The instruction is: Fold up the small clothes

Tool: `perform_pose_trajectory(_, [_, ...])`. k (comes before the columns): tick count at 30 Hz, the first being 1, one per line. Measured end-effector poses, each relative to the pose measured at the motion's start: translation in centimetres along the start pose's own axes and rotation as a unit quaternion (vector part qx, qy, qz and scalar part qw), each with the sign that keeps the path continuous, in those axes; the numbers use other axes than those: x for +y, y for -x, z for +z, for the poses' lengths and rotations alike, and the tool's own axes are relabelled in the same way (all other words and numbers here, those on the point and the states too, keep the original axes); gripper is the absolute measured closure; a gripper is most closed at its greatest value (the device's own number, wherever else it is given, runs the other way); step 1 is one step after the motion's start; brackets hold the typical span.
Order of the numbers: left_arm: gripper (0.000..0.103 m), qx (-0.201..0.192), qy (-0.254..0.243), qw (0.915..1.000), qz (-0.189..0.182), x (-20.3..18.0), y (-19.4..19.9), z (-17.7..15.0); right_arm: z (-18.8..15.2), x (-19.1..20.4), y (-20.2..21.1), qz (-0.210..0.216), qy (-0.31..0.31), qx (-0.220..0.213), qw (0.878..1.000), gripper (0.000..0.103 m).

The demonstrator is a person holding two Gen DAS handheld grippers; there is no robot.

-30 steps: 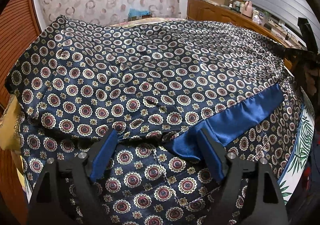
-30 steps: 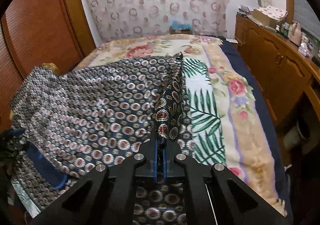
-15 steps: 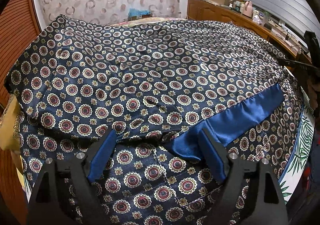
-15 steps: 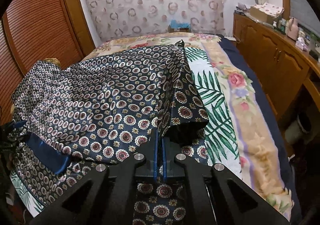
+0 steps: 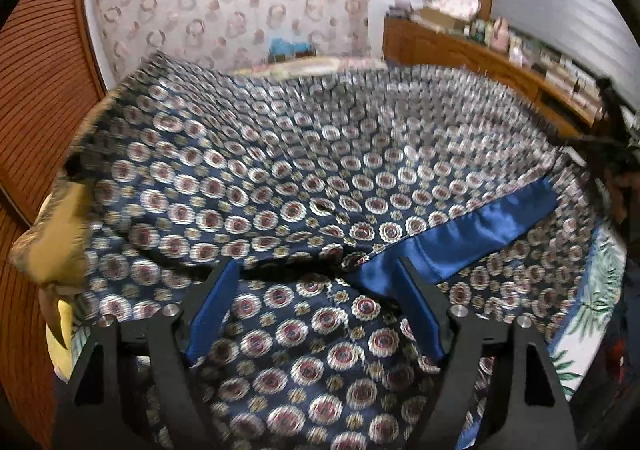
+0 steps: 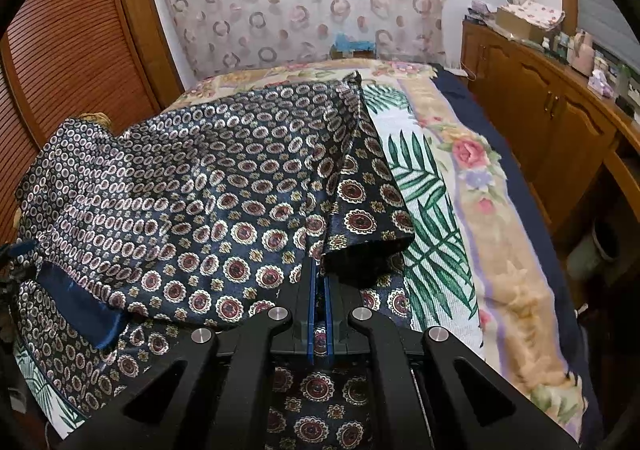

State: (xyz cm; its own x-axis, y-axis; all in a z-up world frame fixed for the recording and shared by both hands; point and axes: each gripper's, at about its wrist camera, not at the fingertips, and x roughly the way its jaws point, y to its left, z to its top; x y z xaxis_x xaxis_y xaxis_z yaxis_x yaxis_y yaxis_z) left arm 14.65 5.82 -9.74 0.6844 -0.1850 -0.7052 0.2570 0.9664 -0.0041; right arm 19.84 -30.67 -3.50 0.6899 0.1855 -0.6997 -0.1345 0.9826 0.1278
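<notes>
A navy garment with red-and-white medallion print lies spread on the bed, and it shows in the right wrist view too. A plain blue satin band runs along one edge of it. My left gripper is open, its blue pads straddling the fabric just before the band's end, holding nothing. My right gripper is shut on a fold of the garment at its right edge, and a flap hangs over the fingers.
The bed carries a floral and palm-leaf blanket. A wooden cabinet with clutter on top runs along the right. A louvred wooden door stands at the left, a patterned curtain at the back. A yellow cushion lies at the bed's left.
My right gripper has drawn its held edge nearer and leftward, doubling the flap over. The left gripper stays open; its view has shifted slightly and blurred.
</notes>
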Motion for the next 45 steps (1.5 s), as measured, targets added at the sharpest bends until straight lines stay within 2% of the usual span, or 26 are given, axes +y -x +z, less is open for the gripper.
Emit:
perform_pose_trajectory(2, [0.035,-0.012,0.014,0.9998,0.002,1.0,1.2,0.0,0.2,-0.2,0.1,0.004,-0.005,-0.003,1.0,0.1])
perform_pose_trajectory(5, [0.045,-0.037,0.039,0.9982,0.029,3.5,3.2,0.4,0.1,-0.5,0.2,0.006,-0.011,-0.006,1.0,0.1])
perform_pose_trajectory(7, [0.049,-0.054,0.058,0.9959,0.043,5.1,4.4,0.7,0.1,-0.6,0.3,0.005,-0.011,-0.007,1.0,0.1])
perform_pose_trajectory(11, [0.049,-0.073,0.078,0.9914,0.075,8.0,5.8,2.0,-0.1,0.2,0.8,-0.008,0.01,-0.007,1.0,0.1])
perform_pose_trajectory(14, [0.05,-0.071,0.068,0.9908,0.093,8.9,5.7,3.2,-0.2,0.7,2.0,-0.017,0.023,-0.016,0.999,0.096])
perform_pose_trajectory(16, [0.056,-0.064,0.06,0.9914,0.097,9.2,4.9,4.0,-0.1,0.7,2.8,-0.024,0.026,-0.025,0.999,0.072])
perform_pose_trajectory(18, [0.062,-0.059,0.052,0.9917,0.102,9.4,4.1,4.6,0.2,0.4,3.6,-0.024,0.024,-0.038,0.999,0.061])
perform_pose_trajectory(19, [0.067,-0.055,0.049,0.9918,0.104,9.5,3.6,4.7,0.3,0.3,3.7,-0.024,0.024,-0.042,0.999,0.061])
perform_pose_trajectory(25, [0.067,-0.028,0.042,0.9921,0.115,9.6,1.1,5.6,1.4,-0.5,3.5,-0.045,0.027,-0.038,0.998,0.061])
perform_pose_trajectory(27, [0.071,-0.023,0.038,0.9922,0.117,9.5,0.6,5.8,2.0,-0.9,2.5,-0.048,0.028,-0.025,0.998,0.061])
perform_pose_trajectory(30, [0.087,-0.021,0.04,0.9888,0.142,9.6,0.2,6.0,2.4,-1.1,0.7,-0.036,0.023,0.003,0.999,0.061])
perform_pose_trajectory(32, [0.095,-0.022,0.041,0.9889,0.141,9.5,0.3,6.1,2.4,-1.0,-0.2,-0.011,0.024,0.022,0.999,0.061])
perform_pose_trajectory(35, [0.099,-0.025,0.04,0.9905,0.129,9.4,0.8,6.3,2.5,-0.2,-0.5,-0.004,0.036,0.018,0.999,0.061])
perform_pose_trajectory(36, [0.1,-0.025,0.039,0.991,0.126,9.3,1.0,6.4,2.5,0.0,-0.5,0.0,0.038,0.017,0.999,0.07])
perform_pose_trajectory(37, [0.1,-0.026,0.039,0.9914,0.122,9.2,1.1,6.5,2.5,0.4,-0.5,0.005,0.043,0.016,0.999,0.088])
perform_pose_trajectory(38, [0.1,-0.026,0.039,0.9919,0.118,9.1,1.3,6.6,2.5,0.6,-0.6,0.007,0.049,0.018,0.999,0.094])
perform_pose_trajectory(40, [0.1,-0.033,0.036,0.9922,0.114,8.7,1.8,6.9,2.4,1.4,-0.8,0.009,0.068,0.022,0.997,0.099])
perform_pose_trajectory(45, [0.101,-0.06,0.038,0.9946,0.075,7.3,4.1,7.6,2.6,2.0,0.5,0.032,0.065,-0.003,0.997,0.102])
